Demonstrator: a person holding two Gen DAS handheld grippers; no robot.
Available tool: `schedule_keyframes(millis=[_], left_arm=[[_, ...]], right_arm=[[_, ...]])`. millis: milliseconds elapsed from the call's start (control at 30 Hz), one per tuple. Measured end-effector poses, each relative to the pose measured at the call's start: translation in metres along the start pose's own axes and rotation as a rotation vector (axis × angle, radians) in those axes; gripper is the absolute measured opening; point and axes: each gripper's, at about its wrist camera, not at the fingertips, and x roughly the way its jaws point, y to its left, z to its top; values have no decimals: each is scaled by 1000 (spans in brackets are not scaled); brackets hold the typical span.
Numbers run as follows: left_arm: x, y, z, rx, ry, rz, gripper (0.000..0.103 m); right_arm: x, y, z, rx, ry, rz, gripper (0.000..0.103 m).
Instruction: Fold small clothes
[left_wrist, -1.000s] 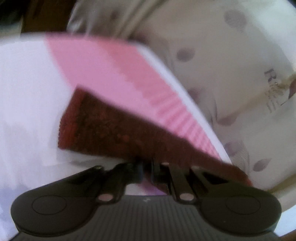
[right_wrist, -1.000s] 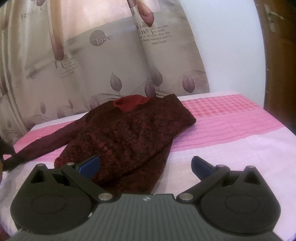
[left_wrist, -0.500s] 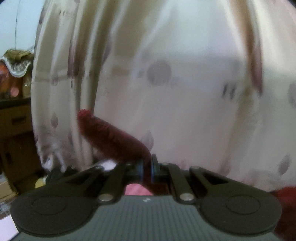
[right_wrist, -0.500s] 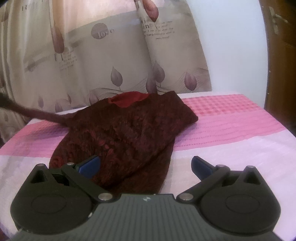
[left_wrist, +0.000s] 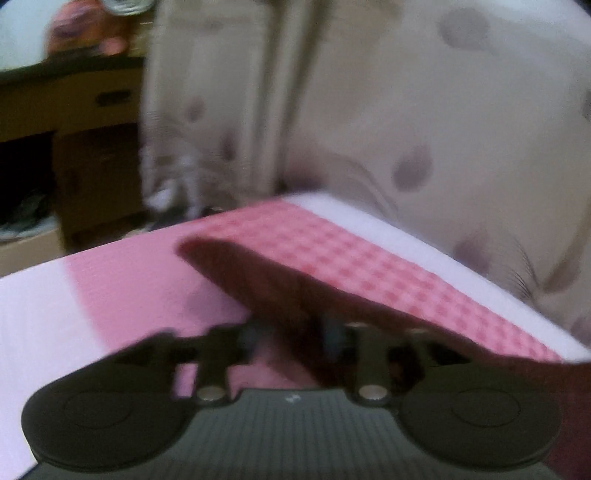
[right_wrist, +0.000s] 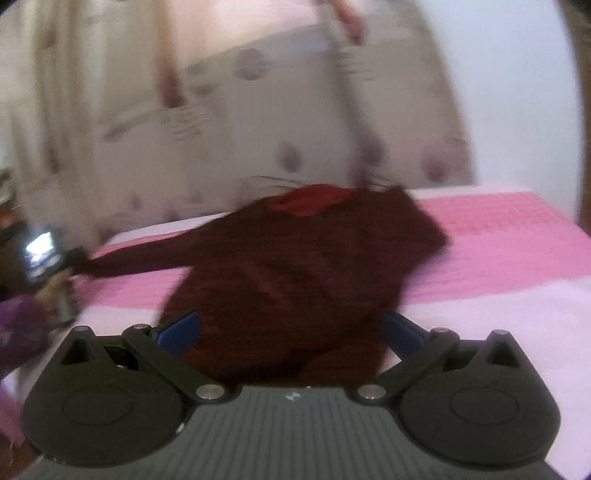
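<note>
A dark maroon lace garment (right_wrist: 295, 269) with a red neckline lies on the pink and white bedspread (right_wrist: 517, 251). Its long sleeve (right_wrist: 140, 262) stretches left to my left gripper (right_wrist: 70, 266). In the left wrist view the sleeve (left_wrist: 280, 280) runs between the fingers of my left gripper (left_wrist: 291, 332), which is shut on it just above the bed (left_wrist: 129, 295). My right gripper (right_wrist: 291, 328) is open, its blue fingertips (right_wrist: 181, 326) either side of the garment's near hem. Both views are blurred.
A beige curtain with leaf print (right_wrist: 258, 129) hangs behind the bed. A wooden door (right_wrist: 585, 110) is at the right. Wooden furniture (left_wrist: 74, 129) stands left of the bed in the left wrist view.
My left gripper has swung down from facing the curtain to the bed, pulling the sleeve out to the left. My right gripper has moved forward over the garment's hem.
</note>
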Motion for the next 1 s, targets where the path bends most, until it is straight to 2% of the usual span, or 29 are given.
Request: schedule_keyframes(millis=[33, 133, 267, 333, 400, 467, 500, 600, 700, 733, 767, 867, 1000], left_arm=[[-10, 7, 0, -29, -15, 23, 71], [-45, 21, -9, -89, -110, 46, 72], [-95, 20, -27, -98, -132, 4, 73], [-119, 16, -42, -115, -83, -63, 80], [-136, 11, -58, -133, -43, -131, 80], [-150, 2, -76, -122, -9, -195, 80], [-155, -3, -83, -108, 15, -226, 80], [-164, -17, -105, -75, 47, -276, 80], [-169, -28, -117, -23, 57, -279, 80], [-173, -28, -117, -14, 33, -294, 80], [-175, -29, -118, -1, 11, -294, 80], [-178, -32, -118, 25, 8, -302, 80], [-179, -33, -118, 32, -1, -305, 80]], right_arm=[[0, 8, 0, -42, -1, 10, 103], [5, 33, 0, -183, 10, 41, 102], [24, 50, -1, -287, 58, 57, 95], [36, 56, -2, -323, 93, 32, 84], [51, 56, -3, -349, 152, 22, 58], [59, 54, -3, -335, 184, 23, 44], [58, 52, -1, -337, 182, 30, 36], [47, 48, 9, -376, 136, 21, 20], [26, 12, 41, -394, 41, -82, 19], [19, -6, 53, -387, 14, -126, 19], [9, -27, 67, -372, -24, -184, 19], [-18, -96, 101, -316, -115, -369, 19], [-40, -192, 121, -192, -169, -566, 19]])
